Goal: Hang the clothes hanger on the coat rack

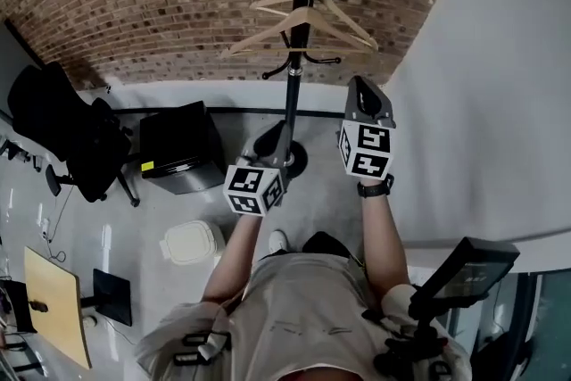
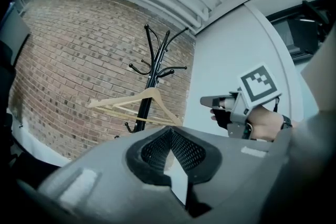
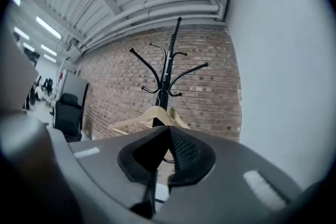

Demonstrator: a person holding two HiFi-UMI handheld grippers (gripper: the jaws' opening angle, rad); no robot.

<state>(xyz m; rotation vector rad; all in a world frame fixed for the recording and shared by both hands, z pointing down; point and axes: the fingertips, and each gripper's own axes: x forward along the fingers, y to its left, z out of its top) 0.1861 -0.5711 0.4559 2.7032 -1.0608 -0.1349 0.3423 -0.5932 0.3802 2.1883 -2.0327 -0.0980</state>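
Closest in, at the bottom of the head view, are the person's shoulders in a pale shirt [image 1: 303, 317], with both forearms reaching up the frame from there. The left forearm [image 1: 236, 259] angles up from the lower left. The right forearm [image 1: 382, 236] runs nearly straight up and has a dark watch [image 1: 376, 187] at the wrist.

The left tongs [image 1: 277, 131] sit at the centre of the frame, lower than the other pair, and point toward the foot of the coat rack [image 1: 297, 58]. In the left gripper view their dark pads meet at the tips with nothing caught between them.

The right tongs [image 1: 359, 83] are held higher, right of centre, beside the plain grey wall [image 1: 482, 103]. They are aimed level at the rack. In the right gripper view their pads are also pressed together and empty. The left gripper view catches this pair from the side at the right of the frame, with the hand wrapped round the handle.

The wooden clothes hanger [image 1: 303, 20] is already on the rack, at the upper centre of the head view. It hangs by its hook from one of the black arms, tilted against the pole, well apart from both pairs of tongs. Behind it stands the brick wall [image 1: 134, 4]. A black office chair [image 1: 67, 134] and a dark box [image 1: 178, 147] sit on the floor at the left.
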